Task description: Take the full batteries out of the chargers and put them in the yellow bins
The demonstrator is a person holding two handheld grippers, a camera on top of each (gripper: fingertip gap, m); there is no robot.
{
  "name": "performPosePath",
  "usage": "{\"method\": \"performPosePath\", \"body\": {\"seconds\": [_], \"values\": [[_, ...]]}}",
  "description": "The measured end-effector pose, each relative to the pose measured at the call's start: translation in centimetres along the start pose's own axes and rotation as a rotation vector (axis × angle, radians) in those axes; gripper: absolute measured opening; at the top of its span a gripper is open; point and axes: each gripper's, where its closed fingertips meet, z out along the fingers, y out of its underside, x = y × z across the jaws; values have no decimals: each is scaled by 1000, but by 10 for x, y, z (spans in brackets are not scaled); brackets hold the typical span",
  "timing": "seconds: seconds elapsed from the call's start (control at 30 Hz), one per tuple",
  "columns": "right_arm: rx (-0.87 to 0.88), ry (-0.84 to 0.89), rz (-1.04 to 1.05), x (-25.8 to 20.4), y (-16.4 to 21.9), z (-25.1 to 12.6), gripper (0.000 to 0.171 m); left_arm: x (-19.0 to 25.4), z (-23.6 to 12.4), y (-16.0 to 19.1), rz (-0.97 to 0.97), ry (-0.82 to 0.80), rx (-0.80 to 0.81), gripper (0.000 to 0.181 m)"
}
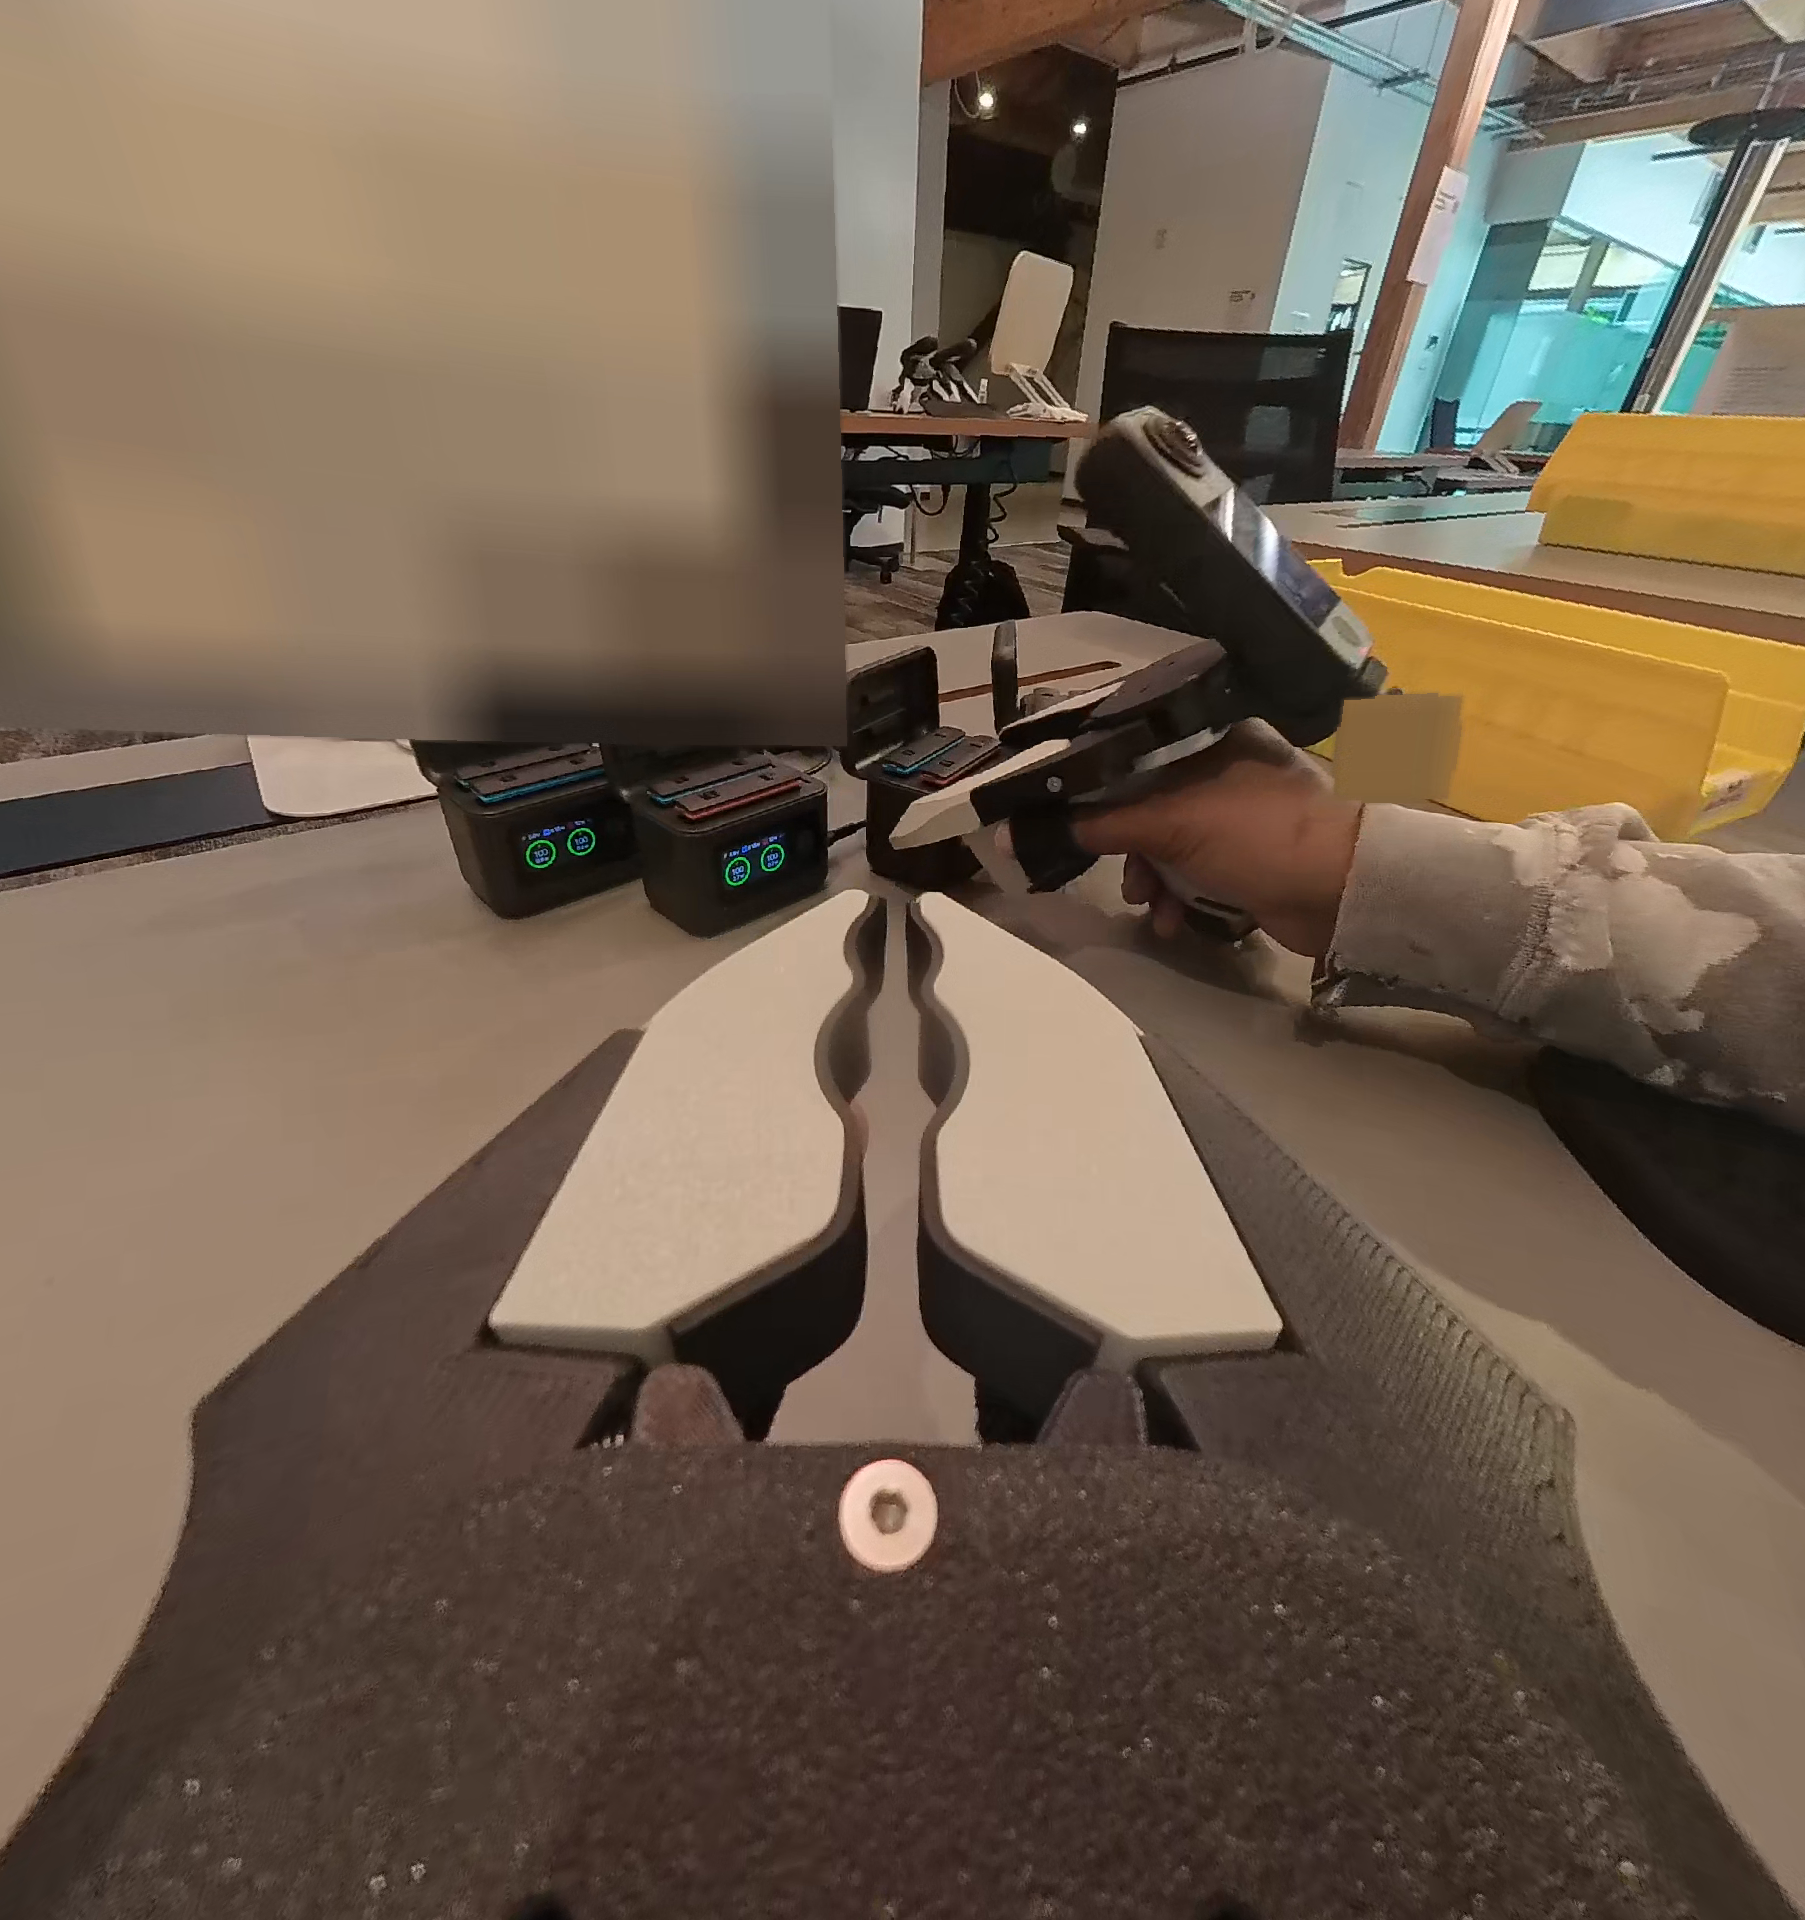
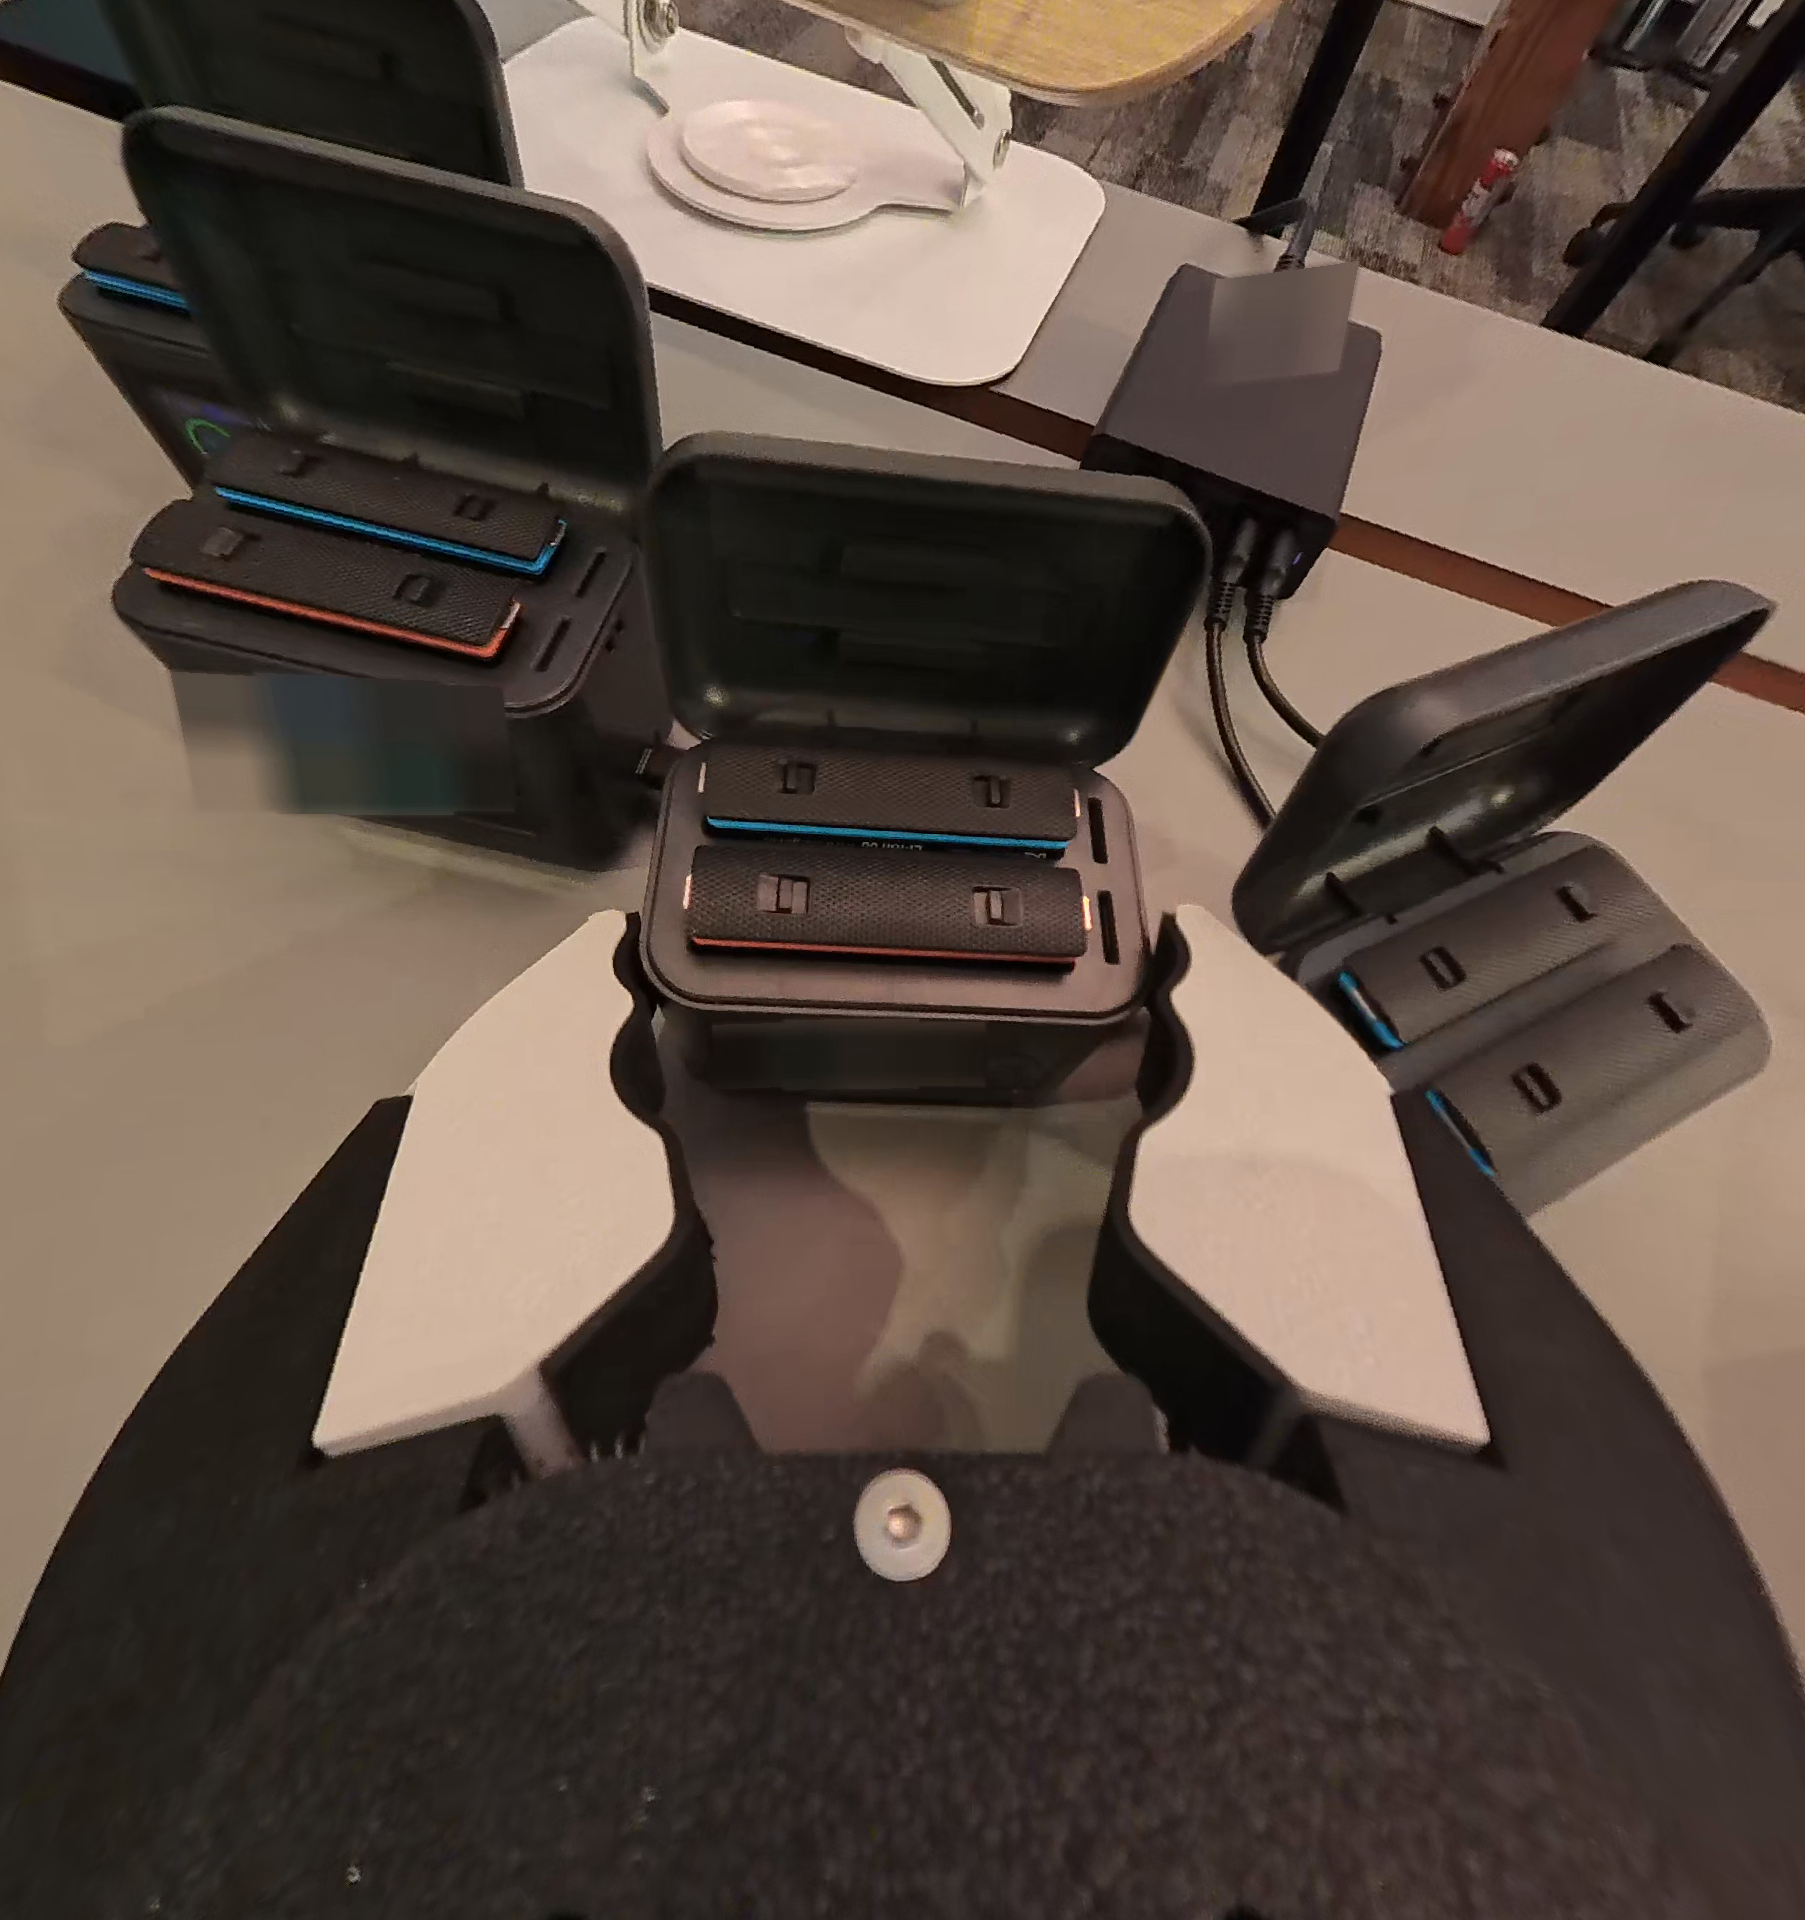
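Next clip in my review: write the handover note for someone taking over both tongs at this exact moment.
Left tongs: nearly closed, empty, low over the grey table, short of the chargers.
Right tongs: open, empty, tips straddling the front of the middle charger, lid up.
That charger holds a blue-edged battery and an orange-edged battery, both seated. The chargers to its left and right are open and also loaded.
Yellow bins sit beyond the right hand; I cannot see inside them.
Done: lids open. Left: no battery is lifted yet; pull each full one and bin it.
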Motion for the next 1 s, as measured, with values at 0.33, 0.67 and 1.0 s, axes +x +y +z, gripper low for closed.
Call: {"method": "performPosePath", "body": {"seconds": [0.33,0.67,1.0], "values": [[61,-44,52,-2,6,-66,90,2,-1,-1,11,7,7,3],[47,-53,95,-2,48,-110,83,5,-1,-1,41,9,7,3],[106,5,12,33,50,-109,53,8,-2,-1,60,9,8,3]]}}
